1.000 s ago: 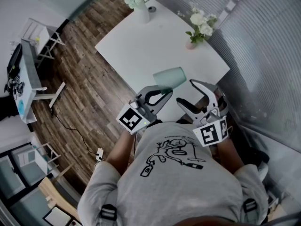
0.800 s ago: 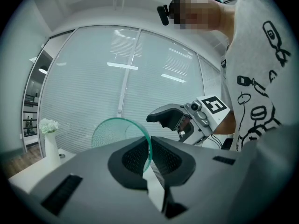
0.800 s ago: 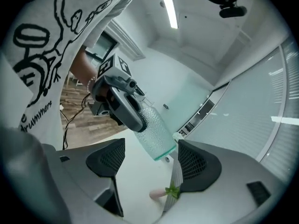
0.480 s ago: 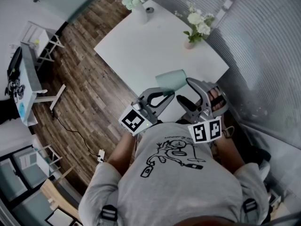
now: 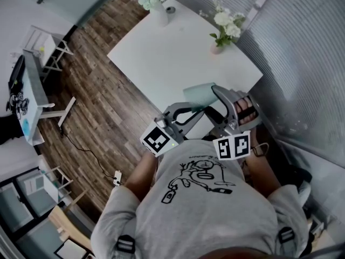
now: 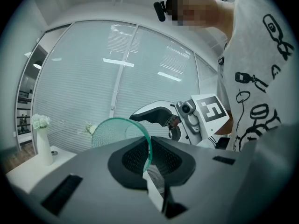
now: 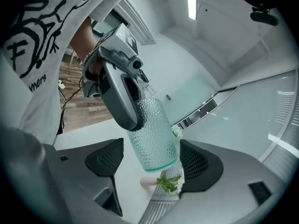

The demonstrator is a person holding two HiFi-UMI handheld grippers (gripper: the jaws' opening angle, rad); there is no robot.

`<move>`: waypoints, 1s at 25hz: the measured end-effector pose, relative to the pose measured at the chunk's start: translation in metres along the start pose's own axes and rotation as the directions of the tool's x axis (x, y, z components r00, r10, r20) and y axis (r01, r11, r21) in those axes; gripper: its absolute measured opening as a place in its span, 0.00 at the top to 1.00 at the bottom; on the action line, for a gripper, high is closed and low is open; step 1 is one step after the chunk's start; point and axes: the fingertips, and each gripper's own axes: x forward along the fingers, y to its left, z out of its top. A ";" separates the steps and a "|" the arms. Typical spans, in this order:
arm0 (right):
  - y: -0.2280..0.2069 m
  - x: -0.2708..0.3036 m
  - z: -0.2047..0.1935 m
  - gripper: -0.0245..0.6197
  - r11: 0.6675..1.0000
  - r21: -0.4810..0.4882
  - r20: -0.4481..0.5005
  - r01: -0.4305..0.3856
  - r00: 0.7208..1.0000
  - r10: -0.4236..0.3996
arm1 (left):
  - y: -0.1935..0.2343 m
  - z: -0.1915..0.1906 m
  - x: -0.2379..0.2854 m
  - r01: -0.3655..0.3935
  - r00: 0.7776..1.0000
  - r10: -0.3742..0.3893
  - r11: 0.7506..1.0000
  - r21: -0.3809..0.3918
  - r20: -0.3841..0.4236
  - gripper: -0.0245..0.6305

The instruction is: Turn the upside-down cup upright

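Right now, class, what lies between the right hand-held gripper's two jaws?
The cup, in the right gripper view. Jaws of the right hand-held gripper, just opening wider, stand clear of it; the left hand-held gripper pinches its rim.

Grey T-shirt, pale grey tools, black-and-white marker cubes.

The person wears a light grey short-sleeved T-shirt (image 5: 205, 215) with a black line-drawing print (image 5: 200, 177) and some black lettering. There are black strap buckles (image 5: 124, 244) on either shoulder and a small black camera (image 6: 161, 10) on the head. The left tool (image 5: 194, 108) and right tool (image 5: 214, 104) have smooth, curved pale grey shells and dark ribbed pads (image 7: 110, 157). Each carries a white cube (image 5: 159, 140) printed with black square markers.
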 end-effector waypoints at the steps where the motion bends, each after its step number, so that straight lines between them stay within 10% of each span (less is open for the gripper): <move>1: 0.000 0.001 -0.001 0.40 1.000 -0.005 -0.006 -0.001 1.000 0.001 | -0.001 0.000 0.001 0.003 1.000 -0.003 1.000 0.001 0.002 0.94; 25: 0.011 0.020 -0.006 0.39 0.993 -0.113 -0.100 -0.028 0.995 0.017 | -0.017 -0.007 0.011 0.066 0.997 -0.064 0.997 0.028 -0.046 0.94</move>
